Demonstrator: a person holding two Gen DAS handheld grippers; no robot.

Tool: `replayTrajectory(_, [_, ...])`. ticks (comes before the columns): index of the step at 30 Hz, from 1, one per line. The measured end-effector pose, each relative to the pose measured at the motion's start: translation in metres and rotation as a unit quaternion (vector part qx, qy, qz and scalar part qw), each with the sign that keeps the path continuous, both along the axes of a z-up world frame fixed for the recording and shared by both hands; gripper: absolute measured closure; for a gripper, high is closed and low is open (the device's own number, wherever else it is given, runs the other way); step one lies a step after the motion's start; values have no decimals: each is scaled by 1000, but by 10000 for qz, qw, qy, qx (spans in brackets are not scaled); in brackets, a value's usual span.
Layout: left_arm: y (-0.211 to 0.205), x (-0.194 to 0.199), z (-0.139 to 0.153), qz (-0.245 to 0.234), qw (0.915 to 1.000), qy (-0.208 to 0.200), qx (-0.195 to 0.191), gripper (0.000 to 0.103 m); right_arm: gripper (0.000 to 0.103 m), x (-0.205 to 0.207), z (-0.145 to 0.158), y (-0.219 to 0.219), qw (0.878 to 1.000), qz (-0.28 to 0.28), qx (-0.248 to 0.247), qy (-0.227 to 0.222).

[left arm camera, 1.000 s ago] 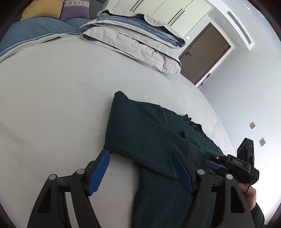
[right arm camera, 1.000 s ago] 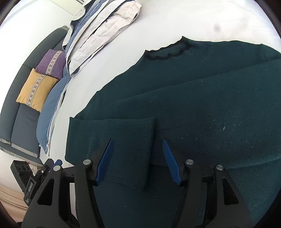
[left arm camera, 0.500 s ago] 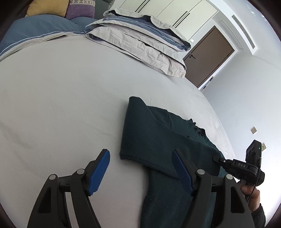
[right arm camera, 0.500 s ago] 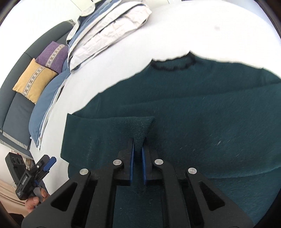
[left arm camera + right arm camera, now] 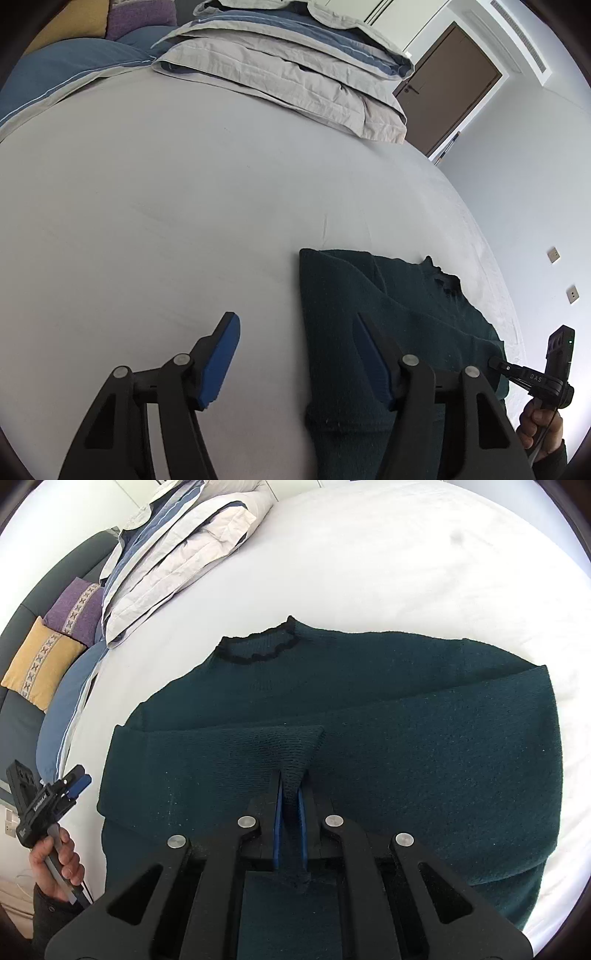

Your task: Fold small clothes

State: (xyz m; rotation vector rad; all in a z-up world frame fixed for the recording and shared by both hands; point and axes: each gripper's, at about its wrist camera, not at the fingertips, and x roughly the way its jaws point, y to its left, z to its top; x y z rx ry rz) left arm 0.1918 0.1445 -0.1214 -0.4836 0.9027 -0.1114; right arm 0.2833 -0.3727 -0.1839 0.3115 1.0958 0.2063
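A dark green knit sweater [image 5: 406, 738] with a black-trimmed collar [image 5: 258, 650] lies flat on the white bed, both sleeves folded across its body. My right gripper [image 5: 290, 794] is shut on the cuff of the folded left sleeve [image 5: 295, 749] and lifts it slightly into a peak. My left gripper [image 5: 299, 354] is open and empty, its right finger over the sweater's left edge [image 5: 332, 314], its left finger over bare sheet. The left gripper also shows in the right wrist view [image 5: 74, 781], off the sweater's left side.
The white bed sheet [image 5: 184, 203] stretches ahead. Folded grey and blue bedding [image 5: 295, 66] lies at the far end, with a blue pillow [image 5: 66, 709] and yellow and purple cushions [image 5: 40, 661] on a dark sofa. A brown door [image 5: 450, 85] is beyond the bed.
My right gripper closed on the sleeve cuff and raised it a little. My left gripper backed off to the left, away from the sweater, still open.
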Motion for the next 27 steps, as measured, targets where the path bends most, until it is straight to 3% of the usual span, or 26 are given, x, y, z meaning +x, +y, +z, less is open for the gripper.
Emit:
replayTrajectory(8, [-30, 43, -21, -222, 9974, 349, 582, 42, 97, 10, -12, 3, 9999, 25, -114, -28])
replayTrajectory(11, [-36, 51, -27, -198, 9955, 350, 862, 58, 97, 12, -11, 5, 9998, -53, -163, -111])
replayTrajectory(13, [-37, 52, -31, -191, 9948, 340, 940, 74, 97, 12, -8, 6, 9995, -64, -229, -191])
replayTrajectory(16, [-35, 49, -34, -152, 9947, 239, 991, 82, 97, 12, -8, 9, 9991, -110, -350, -197])
replayTrajectory(19, [-32, 48, -36, -108, 9942, 172, 1060, 85, 97, 11, -21, 8, 9987, -165, -460, -123])
replayTrajectory(22, [-34, 48, -36, -105, 9933, 163, 1139, 86, 97, 11, -33, -4, 9992, -340, -121, -143])
replayTrajectory(27, [-32, 48, -28, -43, 9942, 140, 1062, 85, 93, 13, -29, -3, 9994, -324, -40, -145])
